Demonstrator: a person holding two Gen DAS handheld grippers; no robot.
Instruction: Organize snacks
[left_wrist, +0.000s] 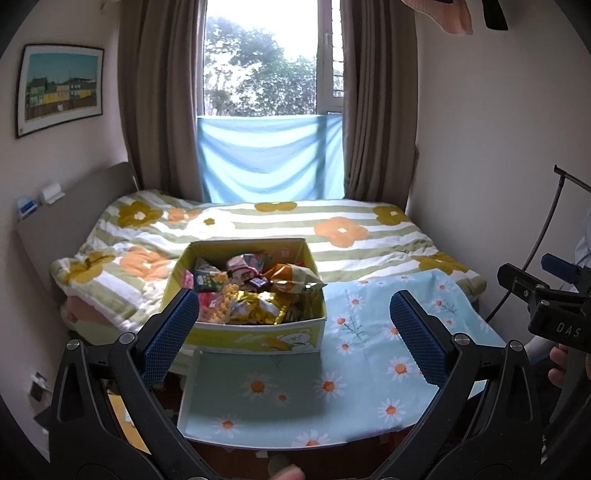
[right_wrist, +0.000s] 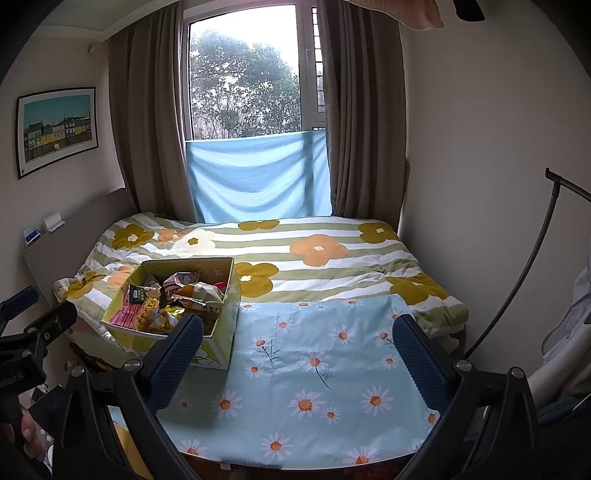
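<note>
Both your grippers hang in the air at the near edge of the bed, jaws spread wide with nothing between them: left gripper (left_wrist: 295, 332) lined up roughly on the box, right gripper (right_wrist: 299, 350) over bare daisy cloth (right_wrist: 325, 354) to the box's right.

Just past them, the snack box (left_wrist: 258, 338) sits on the near left part of that cloth, open at the top and heaped with snack packets (left_wrist: 255, 291). All the snacks I can see are in the box; none lie out on the cloth or the striped duvet (right_wrist: 332, 273) further back. That fits either a pile waiting to be sorted out or one already gathered in.

Handling-wise, I'd guess the packets are light, crinkly and slippery, and anything puffed will crush. Pinch a flat sealed edge or corner, not the belly. The gold foil packets (left_wrist: 266, 314) look the slickest. The box looks like thin card, so its walls will probably flex if squeezed.
</note>
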